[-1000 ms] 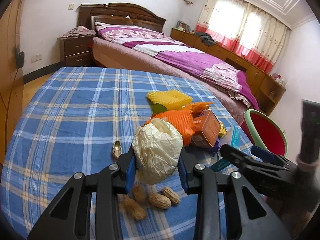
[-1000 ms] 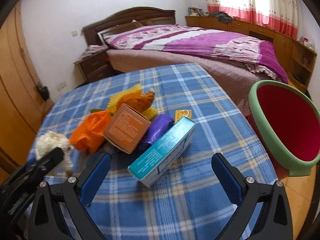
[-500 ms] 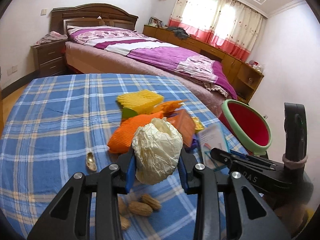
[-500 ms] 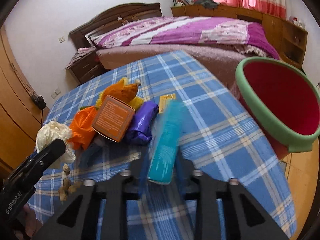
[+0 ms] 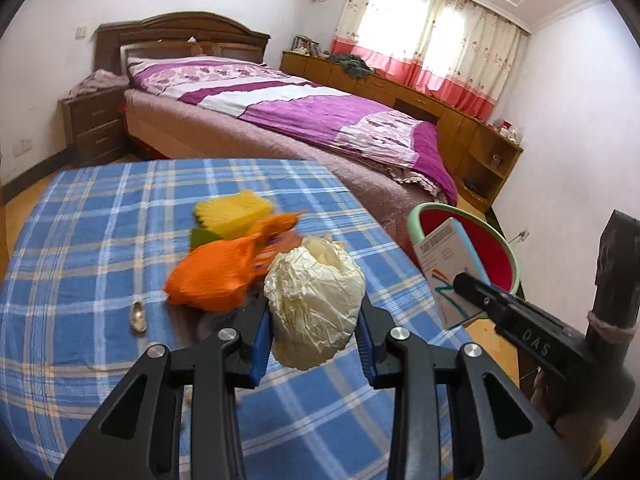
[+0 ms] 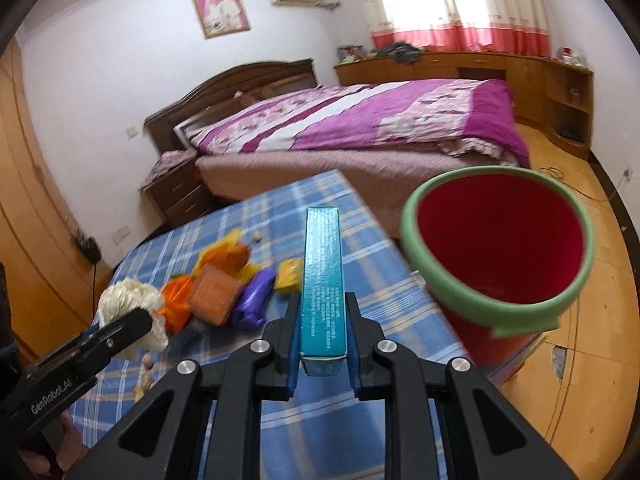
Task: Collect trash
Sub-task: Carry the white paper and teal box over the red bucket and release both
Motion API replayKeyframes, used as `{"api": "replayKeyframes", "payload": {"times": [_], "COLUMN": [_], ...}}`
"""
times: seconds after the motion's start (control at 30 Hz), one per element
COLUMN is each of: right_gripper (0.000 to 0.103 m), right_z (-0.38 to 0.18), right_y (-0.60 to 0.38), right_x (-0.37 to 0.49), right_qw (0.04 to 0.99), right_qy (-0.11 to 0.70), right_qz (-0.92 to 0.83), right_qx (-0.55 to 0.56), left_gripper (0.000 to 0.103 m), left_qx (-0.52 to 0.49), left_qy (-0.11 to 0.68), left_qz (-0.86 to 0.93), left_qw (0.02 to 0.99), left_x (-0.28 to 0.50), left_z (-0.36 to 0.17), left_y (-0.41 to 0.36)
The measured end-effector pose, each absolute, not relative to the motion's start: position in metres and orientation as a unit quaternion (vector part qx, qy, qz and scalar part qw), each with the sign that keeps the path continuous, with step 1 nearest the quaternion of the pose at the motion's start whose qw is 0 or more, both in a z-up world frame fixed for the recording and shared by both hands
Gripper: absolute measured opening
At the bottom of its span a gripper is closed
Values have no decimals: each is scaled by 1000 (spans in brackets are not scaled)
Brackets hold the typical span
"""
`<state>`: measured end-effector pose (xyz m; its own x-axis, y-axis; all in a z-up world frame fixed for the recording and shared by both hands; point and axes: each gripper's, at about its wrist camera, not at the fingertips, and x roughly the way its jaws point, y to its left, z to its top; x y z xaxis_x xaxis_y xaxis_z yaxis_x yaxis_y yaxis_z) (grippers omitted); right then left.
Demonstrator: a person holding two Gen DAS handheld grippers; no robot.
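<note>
Right wrist view shows a red bin (image 6: 500,248) with a green rim standing on the floor just past the table's edge, its mouth tilted toward the camera; what shows of its inside is bare red wall, and the bottom is too dark to read. The right gripper (image 6: 322,330) is clamped on a teal box (image 6: 322,280), held edge-on and upright over the table's near edge, beside the bin and not over its mouth. The left gripper (image 5: 314,340) grips a crumpled cream paper ball (image 5: 314,296) between its blue pads, lifted above the blue plaid tablecloth (image 5: 88,240). On the cloth lie an orange bag (image 5: 212,276), a yellow wrapper (image 5: 232,216), an orange carton (image 6: 214,294) and a purple bag (image 6: 252,300), all heaped together and blurred, so their edges are hard to separate. A small shell-like scrap (image 5: 138,318) lies apart from the heap. A few peanuts (image 6: 146,376) show near the left gripper, partly cut off behind it. Beyond the table stands a bed (image 5: 300,120) with a purple cover.
</note>
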<state>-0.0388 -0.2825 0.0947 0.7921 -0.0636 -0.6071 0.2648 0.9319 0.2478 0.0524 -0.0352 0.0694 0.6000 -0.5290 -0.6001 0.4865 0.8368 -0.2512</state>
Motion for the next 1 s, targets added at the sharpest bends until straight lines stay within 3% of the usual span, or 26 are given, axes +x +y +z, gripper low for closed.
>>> {"api": "replayKeyframes", "payload": {"times": [0.3, 1.0], "right_gripper": [21, 22], "right_z": [103, 61], "right_y": [-349, -470], "right_x": [-57, -56], "right_qw": [931, 901], "right_qy": [282, 290], "right_qz": [-137, -203], "right_qx": [188, 252], "left_gripper": [36, 37], "left_qx": [-8, 61], "left_qy": [358, 376], "left_qz": [-324, -391], "left_qw": [876, 838], "left_x": [60, 85], "left_z": [78, 54], "left_y": [-102, -266]}}
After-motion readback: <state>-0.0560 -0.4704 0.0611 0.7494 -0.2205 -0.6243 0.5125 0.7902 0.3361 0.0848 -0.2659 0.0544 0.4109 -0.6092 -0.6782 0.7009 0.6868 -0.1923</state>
